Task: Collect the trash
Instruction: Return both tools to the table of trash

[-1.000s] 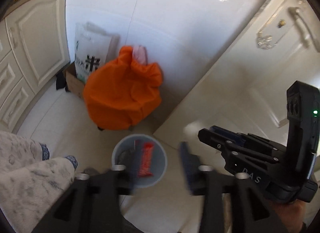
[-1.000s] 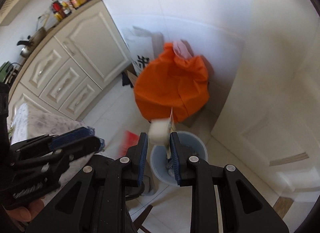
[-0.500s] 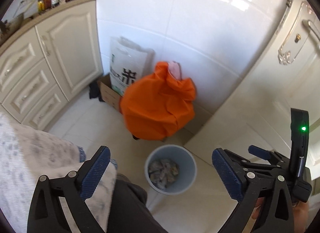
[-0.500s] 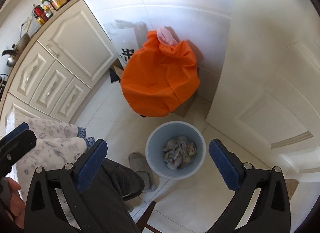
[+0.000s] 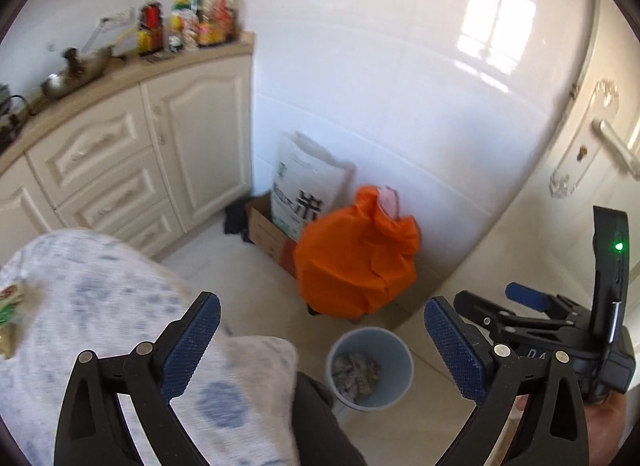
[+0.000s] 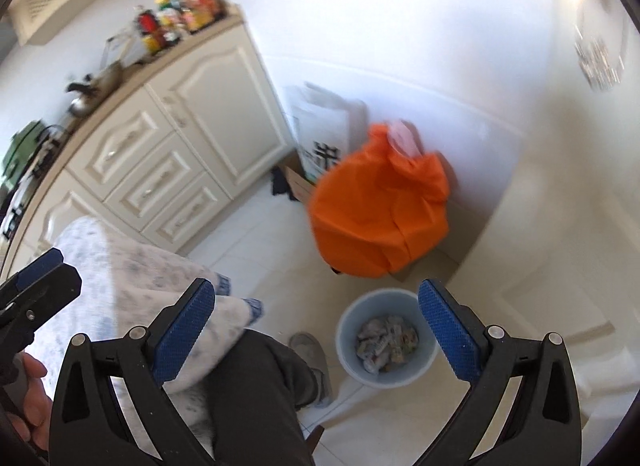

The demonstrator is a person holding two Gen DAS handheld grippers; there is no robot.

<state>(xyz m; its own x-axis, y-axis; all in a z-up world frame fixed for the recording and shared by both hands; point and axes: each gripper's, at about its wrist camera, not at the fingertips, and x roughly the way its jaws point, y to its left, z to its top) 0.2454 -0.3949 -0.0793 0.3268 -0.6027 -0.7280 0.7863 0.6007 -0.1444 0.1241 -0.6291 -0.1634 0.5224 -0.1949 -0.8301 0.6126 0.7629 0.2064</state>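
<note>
A pale blue waste bin (image 5: 370,368) (image 6: 386,344) stands on the tiled floor, with several crumpled wrappers lying in its bottom. My left gripper (image 5: 320,346) hangs well above it, open, with nothing between its blue pads (image 5: 192,346). My right gripper (image 6: 316,334) is also open and empty, high over the bin, and shows at the right of the left wrist view. Two wrappers (image 5: 10,298) lie on the patterned tablecloth (image 5: 100,306) at the far left.
A bulging orange bag (image 5: 356,262) (image 6: 380,209), a white printed bag (image 5: 304,193) and a cardboard box (image 5: 266,231) stand against the tiled wall. Cream cabinets (image 5: 132,161) with bottles (image 5: 188,19) are on the left, a door (image 5: 600,169) on the right. A person's dark-trousered leg (image 6: 256,394) and slipper (image 6: 314,362) are near the bin.
Both grippers opened wide and let their trash drop into the bin: the left a red wrapper, the right a white one. Both then rose and drew back, the left swinging towards the table.
</note>
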